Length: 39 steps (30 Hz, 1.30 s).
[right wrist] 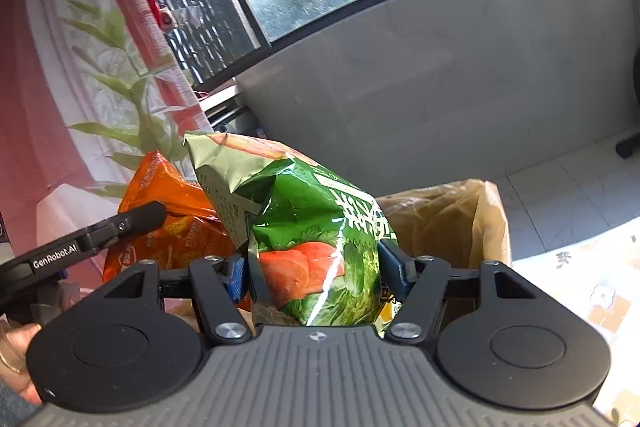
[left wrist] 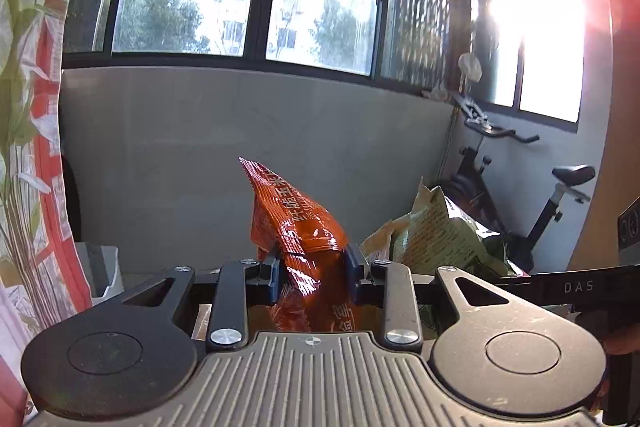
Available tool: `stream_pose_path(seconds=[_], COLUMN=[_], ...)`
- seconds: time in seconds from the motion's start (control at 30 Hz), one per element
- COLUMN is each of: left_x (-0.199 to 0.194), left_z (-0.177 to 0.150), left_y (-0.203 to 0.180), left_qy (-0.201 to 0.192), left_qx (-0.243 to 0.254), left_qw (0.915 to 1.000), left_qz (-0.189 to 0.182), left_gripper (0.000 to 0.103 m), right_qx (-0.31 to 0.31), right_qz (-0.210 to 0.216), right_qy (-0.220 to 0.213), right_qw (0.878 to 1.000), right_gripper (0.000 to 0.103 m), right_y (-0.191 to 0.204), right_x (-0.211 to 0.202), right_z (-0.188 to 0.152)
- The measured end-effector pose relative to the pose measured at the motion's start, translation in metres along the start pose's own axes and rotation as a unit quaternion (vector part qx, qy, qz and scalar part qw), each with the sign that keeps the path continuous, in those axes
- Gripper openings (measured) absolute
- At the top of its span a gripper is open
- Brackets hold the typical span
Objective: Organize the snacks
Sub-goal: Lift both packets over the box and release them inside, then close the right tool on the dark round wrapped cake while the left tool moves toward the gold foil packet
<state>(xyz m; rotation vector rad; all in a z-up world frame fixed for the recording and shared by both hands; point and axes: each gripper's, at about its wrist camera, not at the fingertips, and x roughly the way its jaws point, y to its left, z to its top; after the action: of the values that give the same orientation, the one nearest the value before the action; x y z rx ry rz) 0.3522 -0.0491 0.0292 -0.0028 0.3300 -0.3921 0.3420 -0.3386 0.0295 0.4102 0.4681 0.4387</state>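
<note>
Left tool (left wrist: 310,269) of mine pinches a crinkled orange foil snack bag (left wrist: 298,227), raised upright. My right tool (right wrist: 316,273) clamps a puffy green snack bag (right wrist: 304,223) beside it, above a brown paper bag (right wrist: 460,223) near the grey wall (right wrist: 460,75).

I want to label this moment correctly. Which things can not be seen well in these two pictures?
- Left wrist view: the lower part of the orange snack bag is hidden behind the left gripper.
- Right wrist view: the bottom of the green snack bag is hidden behind the right gripper.
- Right wrist view: the inside of the brown bag is not visible.
- Left wrist view: sun glare washes out the right window.
</note>
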Motion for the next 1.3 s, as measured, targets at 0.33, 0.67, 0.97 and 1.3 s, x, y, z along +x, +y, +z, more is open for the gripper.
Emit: stream_pose_path(seconds=[0.33,0.67,0.97,1.3], left_x=[0.027,-0.011,-0.068,-0.1], left_z=[-0.024,-0.02,-0.042,-0.098], left_y=[0.017,0.026,0.04,0.042], left_qy=[0.05,0.047,0.041,0.064], left_qx=[-0.015,-0.036,-0.059,-0.074], left_qw=[0.9982,0.9978,0.9963,0.9916], left_qz=[0.03,0.03,0.046,0.084], left_gripper=[0.088,0.088,0.088,0.088], right_qx=[-0.04,-0.083,-0.131,-0.136], right_qz=[-0.069,-0.068,-0.051,-0.072], right_qy=[0.031,-0.012,-0.038,0.041], right_qw=[0.996,0.994,0.989,0.987], right_gripper=[0.083,0.084,0.084,0.084], right_y=[-0.003,0.012,0.012,-0.017], right_x=[0.035,-0.002,-0.056,-0.08], right_z=[-0.023,-0.033,-0.061,-0.134])
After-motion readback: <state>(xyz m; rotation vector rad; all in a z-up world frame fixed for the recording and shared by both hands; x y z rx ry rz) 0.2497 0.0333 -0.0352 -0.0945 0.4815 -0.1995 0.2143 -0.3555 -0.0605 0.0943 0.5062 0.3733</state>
